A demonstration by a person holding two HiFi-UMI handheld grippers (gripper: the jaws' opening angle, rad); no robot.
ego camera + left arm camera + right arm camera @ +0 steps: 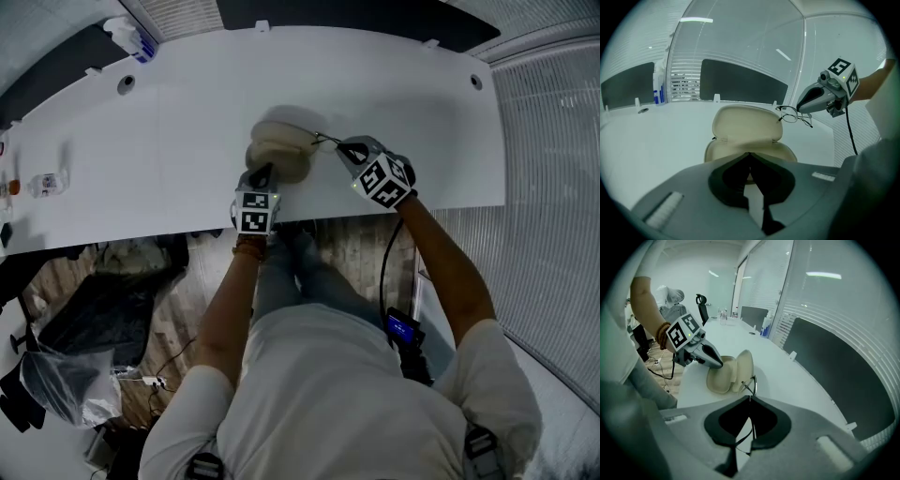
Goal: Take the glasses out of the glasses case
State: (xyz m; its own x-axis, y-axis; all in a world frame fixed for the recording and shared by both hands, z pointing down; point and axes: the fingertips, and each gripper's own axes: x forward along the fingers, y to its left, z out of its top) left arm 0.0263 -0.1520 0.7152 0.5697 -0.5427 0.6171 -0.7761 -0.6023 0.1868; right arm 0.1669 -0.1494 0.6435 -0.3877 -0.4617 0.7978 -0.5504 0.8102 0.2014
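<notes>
A beige glasses case (279, 148) lies open on the white table (169, 141), its lid (747, 123) standing upright over the base (780, 151). My left gripper (267, 169) is shut, its tips (750, 153) resting at the near rim of the base; whether they pinch the rim I cannot tell. Thin wire-framed glasses (791, 115) hang in the air just right of the lid, clear of the case. My right gripper (799, 108) is shut on them, and one temple runs back between its jaws (750, 398). The lenses (751, 383) show just past the tips.
A spray bottle (131, 37) stands at the table's far left corner and a small bottle (47, 184) at its left end. A dark panel (740, 82) lines the far edge. Bags (89, 309) and cables lie on the floor below the near edge.
</notes>
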